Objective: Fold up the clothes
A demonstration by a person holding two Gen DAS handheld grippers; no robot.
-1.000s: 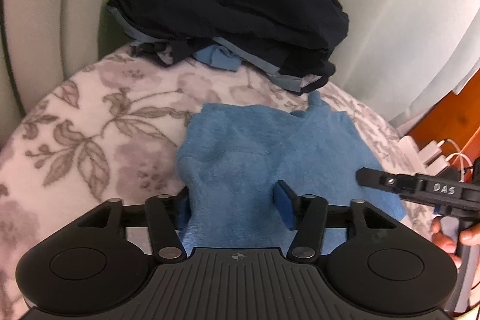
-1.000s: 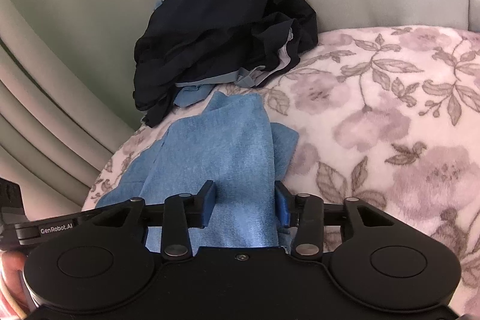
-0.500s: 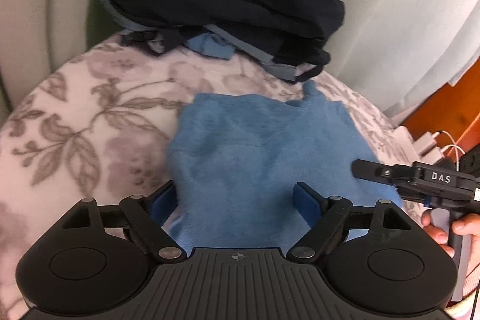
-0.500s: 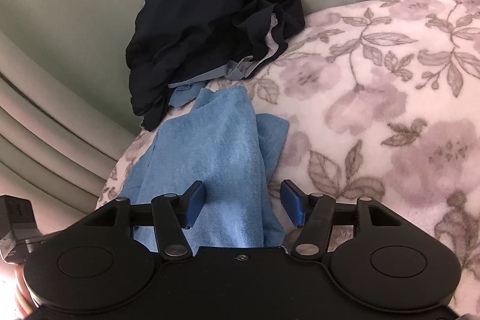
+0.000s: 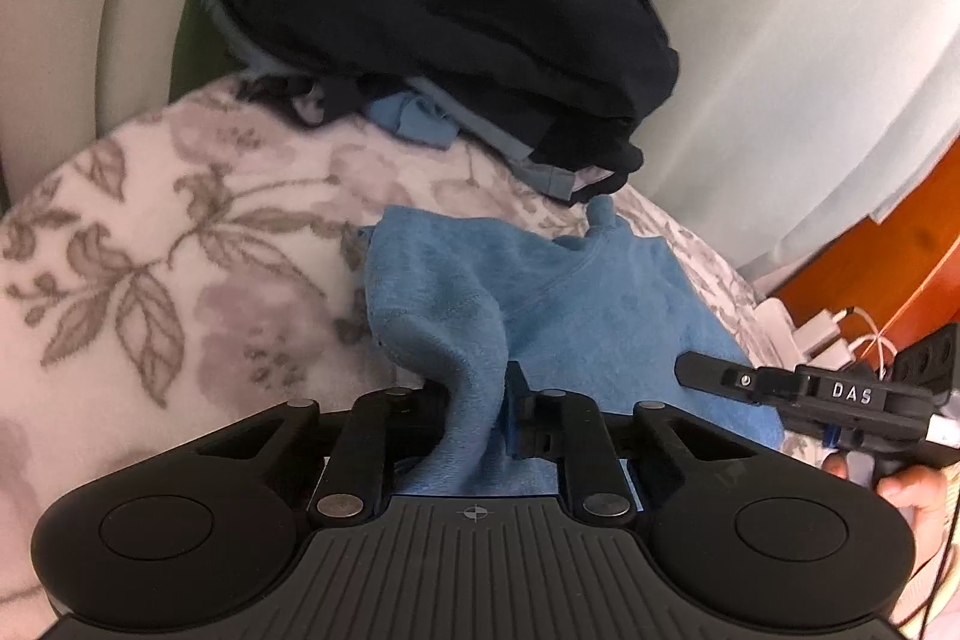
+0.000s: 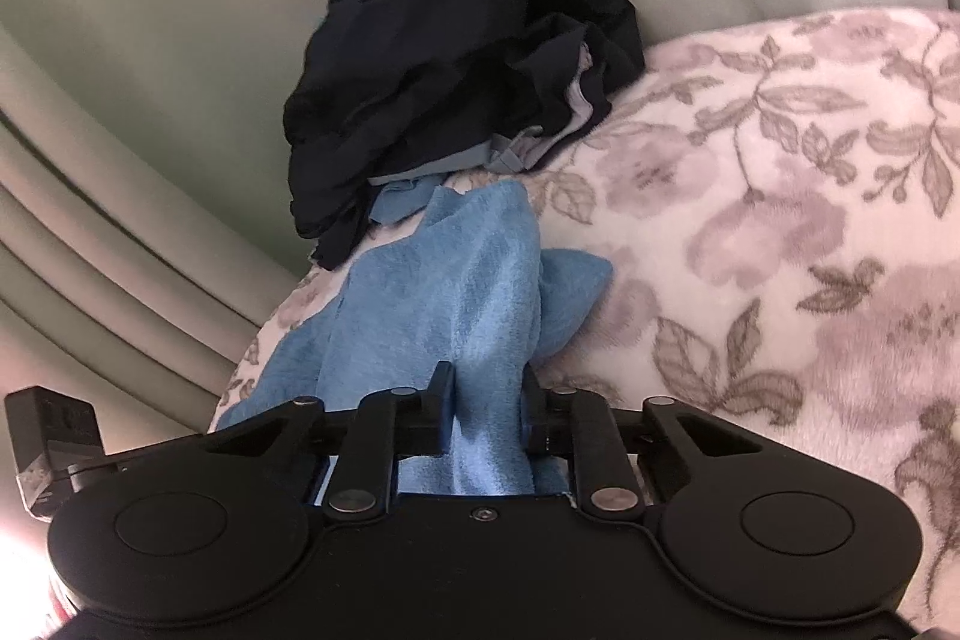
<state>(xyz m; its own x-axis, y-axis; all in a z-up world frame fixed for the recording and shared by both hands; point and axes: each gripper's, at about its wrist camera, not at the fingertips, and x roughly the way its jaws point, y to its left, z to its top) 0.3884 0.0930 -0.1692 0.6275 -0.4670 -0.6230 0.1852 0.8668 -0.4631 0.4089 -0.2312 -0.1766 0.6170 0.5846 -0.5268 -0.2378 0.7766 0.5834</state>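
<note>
Since the earlier frames, both pairs of jaws have been closed from wide apart onto the near edge of the light-blue fleecy garment [image 5: 576, 304], so that a bunched ridge of it is now pinched in the left gripper [image 5: 477, 400] and another in the right gripper [image 6: 483, 391]. It lies on the floral-patterned pale blanket [image 5: 150, 244], just in front of the heap of dark navy clothes [image 5: 444, 16]. For a clean fold, both pinched corners are probably best lifted together and level, then carried forward over the far edge, short of the heap, with the grip kept firm.
</note>
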